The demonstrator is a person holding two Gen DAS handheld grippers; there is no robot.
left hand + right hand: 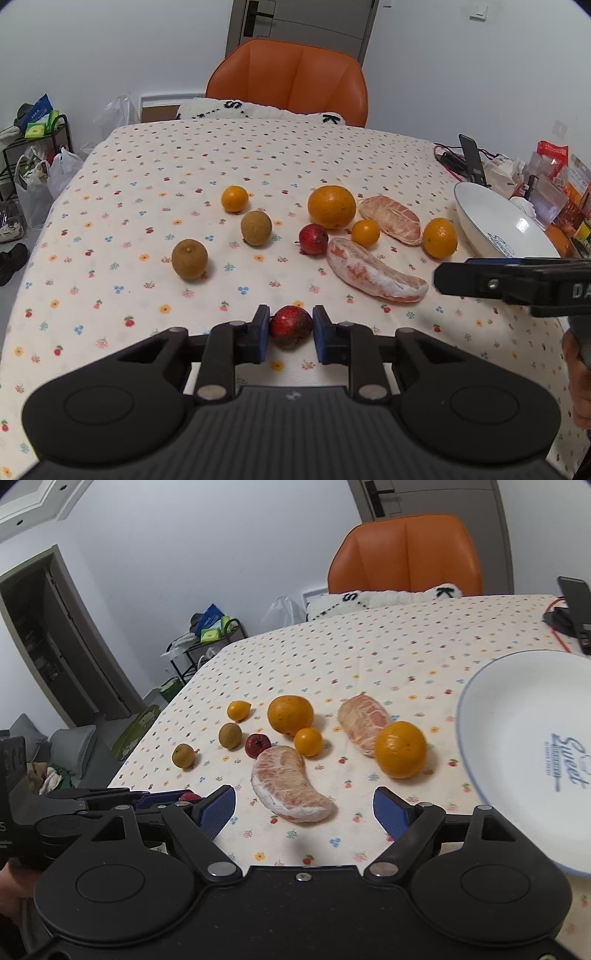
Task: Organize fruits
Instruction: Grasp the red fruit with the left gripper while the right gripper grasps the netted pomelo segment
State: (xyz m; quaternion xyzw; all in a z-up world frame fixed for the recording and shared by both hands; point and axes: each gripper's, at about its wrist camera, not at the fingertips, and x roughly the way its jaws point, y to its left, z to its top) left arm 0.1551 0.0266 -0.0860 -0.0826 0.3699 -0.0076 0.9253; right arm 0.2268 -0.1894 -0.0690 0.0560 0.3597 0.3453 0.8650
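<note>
your left gripper [290, 334] sits low over the flower-printed cream tablecloth [147, 184], its blue-padded fingers [261, 332] drawn narrow around a small dark red round fruit [290, 326]; the left pad touches it, and whether the right pad does i cannot tell. ahead of those fingertips and a little right lies a peeled pink pomelo segment [375, 271], curved like a crescent. beyond it are a second small red fruit [313, 238], a small orange citrus [365, 232] and a large round orange [331, 206]. a second peeled pomelo segment [391, 219] lies just right of the large orange, with a medium orange citrus [439, 237] beside it. ahead and to the left of the fingers sit two brown round fruits [189, 258] [256, 227] and another small orange citrus [234, 198].

your right gripper [304, 810] hovers with its fingers [218, 808] spread wide and nothing between them; the curved pomelo segment lies just ahead of the gap. the white ceramic plate with a blue rim [498, 709] sits ahead and to the right of the right finger, bare. an orange padded chair [288, 79] stands at the far edge.
</note>
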